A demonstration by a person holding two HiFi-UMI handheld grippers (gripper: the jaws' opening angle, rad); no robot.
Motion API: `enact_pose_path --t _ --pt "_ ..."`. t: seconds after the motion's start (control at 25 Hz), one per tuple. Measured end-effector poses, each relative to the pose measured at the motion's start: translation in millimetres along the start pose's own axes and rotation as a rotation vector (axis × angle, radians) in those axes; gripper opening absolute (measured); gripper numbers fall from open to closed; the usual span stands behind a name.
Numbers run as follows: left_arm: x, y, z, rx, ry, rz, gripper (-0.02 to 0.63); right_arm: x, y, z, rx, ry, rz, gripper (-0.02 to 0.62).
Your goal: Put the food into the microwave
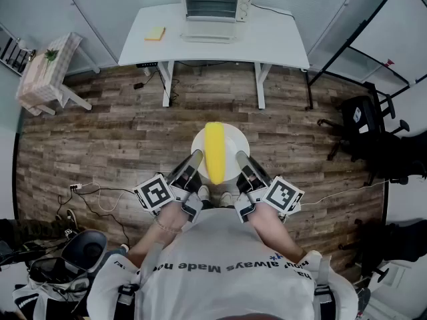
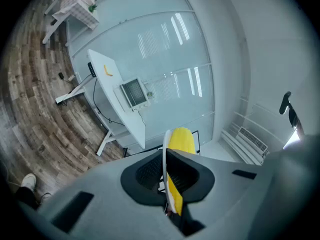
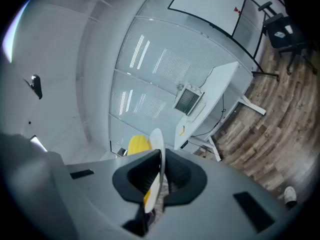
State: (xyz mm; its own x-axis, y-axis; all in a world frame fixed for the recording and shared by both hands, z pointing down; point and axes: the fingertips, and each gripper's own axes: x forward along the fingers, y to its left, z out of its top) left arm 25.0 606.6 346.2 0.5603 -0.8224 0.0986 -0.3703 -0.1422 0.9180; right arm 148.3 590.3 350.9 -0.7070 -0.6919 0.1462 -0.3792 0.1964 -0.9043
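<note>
Left gripper [image 1: 189, 168] is clenched on the left rim of the plate [image 1: 235, 143]. In the left gripper view its two dark pads close on the gripper line [image 2: 165, 171], with the thin white plate edge [image 2: 164, 143] pinched between them and sticking out past the tips. Right gripper [image 1: 246, 167] has the same hold on the opposite rim. In the right gripper view the pads [image 3: 160, 176] squeeze the plate edge [image 3: 156, 138], nothing else in the jaws.

Plate is held in the air between the two grippers, roughly level, over the wood floor [image 1: 113, 135]. The person's shoes [image 1: 203, 193] show just below it, between the gripper bodies.

Food [image 1: 214, 152] is a long yellow piece lying on the plate midway between the grippers, with its long axis pointing away from the person. What kind of food it is can't be told. From the left gripper it sits just right of the pinched rim [image 2: 181, 140]; from the right gripper, just left of it [image 3: 138, 145]. Neither gripper touches the food.

Microwave [image 1: 215, 2] is well ahead of both grippers, straight in front, on a white table [image 1: 273, 42]. It shows far off beyond the jaw tips in both gripper views [image 2: 133, 92] [image 3: 188, 100]. A small yellow item [image 1: 155, 33] lies on the table, ahead and left of the left gripper.

Small checkered side table [image 1: 45, 72] is far to the left of the left gripper. Black office chairs [image 1: 365, 122] are off to the right of the right gripper.
</note>
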Motion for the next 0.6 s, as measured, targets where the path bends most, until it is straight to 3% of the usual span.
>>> enact_pose_path --t 0.28,0.6 --pt "-1 0 11 -0.102 -0.026 -0.033 0.018 14 8 -4 -0.01 0.0 -0.003 0.026" --pt "-15 15 42 -0.096 -0.013 -0.042 0.018 46 21 -19 -0.023 -0.018 0.0 0.028"
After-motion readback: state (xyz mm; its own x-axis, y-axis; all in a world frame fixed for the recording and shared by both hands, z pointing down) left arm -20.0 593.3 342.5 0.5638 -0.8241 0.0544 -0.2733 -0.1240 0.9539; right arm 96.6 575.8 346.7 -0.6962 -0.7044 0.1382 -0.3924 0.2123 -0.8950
